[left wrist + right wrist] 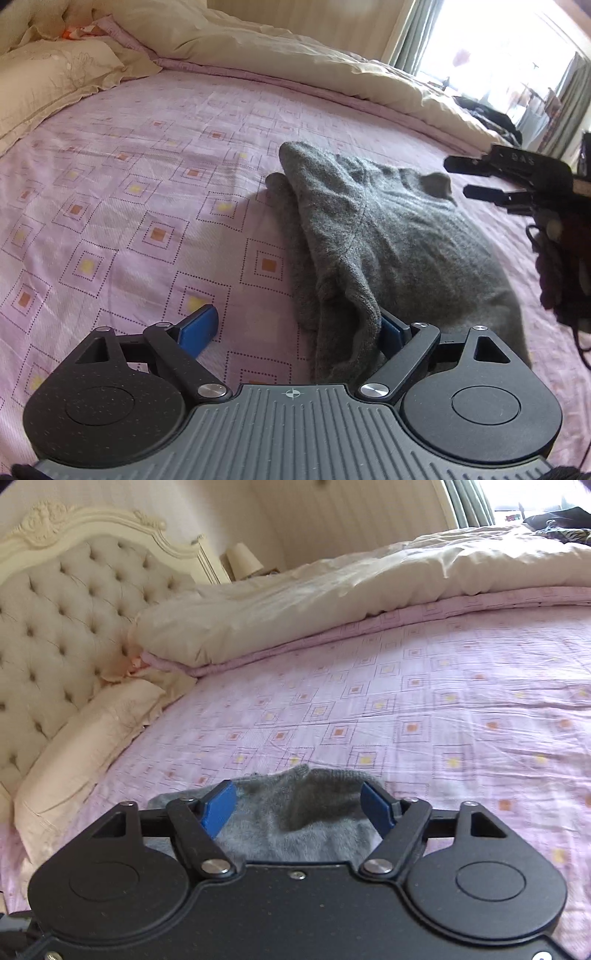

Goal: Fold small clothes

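Left gripper (pixel 297 328) and right gripper (pixel 299 808), jaws spread, flank the grey knit garment (pixel 388 236), apparently released mid-fold on the bed (pixel 129 184).

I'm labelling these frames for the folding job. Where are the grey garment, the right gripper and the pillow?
grey garment (pixel 388 236): left wrist view, middle of the knit cloth.
right gripper (pixel 460 177): left wrist view, gap between its two black fingertips.
pillow (pixel 85 734): right wrist view, top face near the headboard.
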Motion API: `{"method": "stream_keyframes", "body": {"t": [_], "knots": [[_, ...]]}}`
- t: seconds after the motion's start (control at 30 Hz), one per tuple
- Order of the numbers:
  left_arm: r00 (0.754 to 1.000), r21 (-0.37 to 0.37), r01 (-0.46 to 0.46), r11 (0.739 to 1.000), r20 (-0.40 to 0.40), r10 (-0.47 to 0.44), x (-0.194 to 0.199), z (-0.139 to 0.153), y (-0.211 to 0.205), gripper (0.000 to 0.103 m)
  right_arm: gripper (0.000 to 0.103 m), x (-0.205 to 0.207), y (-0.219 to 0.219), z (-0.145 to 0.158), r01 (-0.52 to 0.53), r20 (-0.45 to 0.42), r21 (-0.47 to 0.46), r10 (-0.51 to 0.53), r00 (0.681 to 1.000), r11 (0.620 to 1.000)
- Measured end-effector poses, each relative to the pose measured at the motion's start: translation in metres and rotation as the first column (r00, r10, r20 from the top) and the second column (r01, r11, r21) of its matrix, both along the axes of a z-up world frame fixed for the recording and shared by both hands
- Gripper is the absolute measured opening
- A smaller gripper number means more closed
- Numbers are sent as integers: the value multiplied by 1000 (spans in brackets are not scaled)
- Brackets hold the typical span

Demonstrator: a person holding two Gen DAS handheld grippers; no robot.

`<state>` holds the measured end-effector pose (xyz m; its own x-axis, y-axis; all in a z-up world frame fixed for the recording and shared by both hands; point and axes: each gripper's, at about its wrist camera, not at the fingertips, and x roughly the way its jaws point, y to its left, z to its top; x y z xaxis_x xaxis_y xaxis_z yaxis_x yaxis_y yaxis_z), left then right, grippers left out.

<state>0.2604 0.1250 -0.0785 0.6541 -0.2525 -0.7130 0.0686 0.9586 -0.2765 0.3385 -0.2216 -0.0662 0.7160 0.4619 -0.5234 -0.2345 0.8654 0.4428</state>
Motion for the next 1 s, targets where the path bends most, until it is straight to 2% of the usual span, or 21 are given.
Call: {"method": "stream_keyframes", "body": {"t": [0.1, 0.17, 0.4, 0.57, 0.63, 0.67, 0.7, 0.73, 0.77, 0.8, 0.83, 0.9, 1.0], "knots": [[1000, -117, -17, 993, 10, 18, 0, 8, 7, 88, 81, -15, -13, -9, -17, -44, 57, 20, 999, 998], [1000, -155, -17, 988, 3, 17, 3, 9, 5, 88, 81, -21, -20, -18, -26, -81, 110, 35, 996, 994], [997, -186, 7, 982, -73, -20, 28, -12, -12, 88, 81, -45, -17, -51, -82, -162, 231, 121, 979, 970], [997, -214, 38, 976, -54, -50, 42, -14, -18, 88, 82, -49, -7, -60, -91, -142, 300, 139, 980, 950], [997, -249, 35, 968, -60, -52, 48, -17, -19, 88, 79, -49, -2, -60, -98, -141, 302, 146, 979, 948], [997, -265, 36, 964, -60, -54, 50, -17, -19, 88, 71, -51, -1, -60, -101, -145, 306, 151, 978, 947], [996, -289, 46, 956, -58, -66, 53, -18, -20, 85, 57, -52, 1, -61, -102, -153, 301, 154, 976, 948], [995, -321, 58, 945, -61, -82, 56, -20, -20, 81, 52, -55, 3, -60, -103, -156, 284, 152, 976, 953], [994, -345, 55, 937, -71, -84, 58, -22, -19, 68, 48, -59, 4, -58, -107, -150, 264, 151, 977, 959], [994, -346, 31, 938, -88, -65, 60, -23, -19, 48, 47, -63, 5, -55, -109, -142, 245, 147, 979, 963], [993, -350, 18, 937, -104, -58, 60, -24, -18, 39, 46, -68, 6, -50, -106, -139, 233, 141, 980, 967], [991, -389, 18, 921, -114, -67, 56, -23, -15, 32, 45, -80, 5, -42, -107, -137, 224, 140, 981, 969], [989, -357, 45, 933, -115, -91, 37, -12, -20, 32, 45, -108, 2, -28, -127, -135, 199, 156, 979, 972]]}}
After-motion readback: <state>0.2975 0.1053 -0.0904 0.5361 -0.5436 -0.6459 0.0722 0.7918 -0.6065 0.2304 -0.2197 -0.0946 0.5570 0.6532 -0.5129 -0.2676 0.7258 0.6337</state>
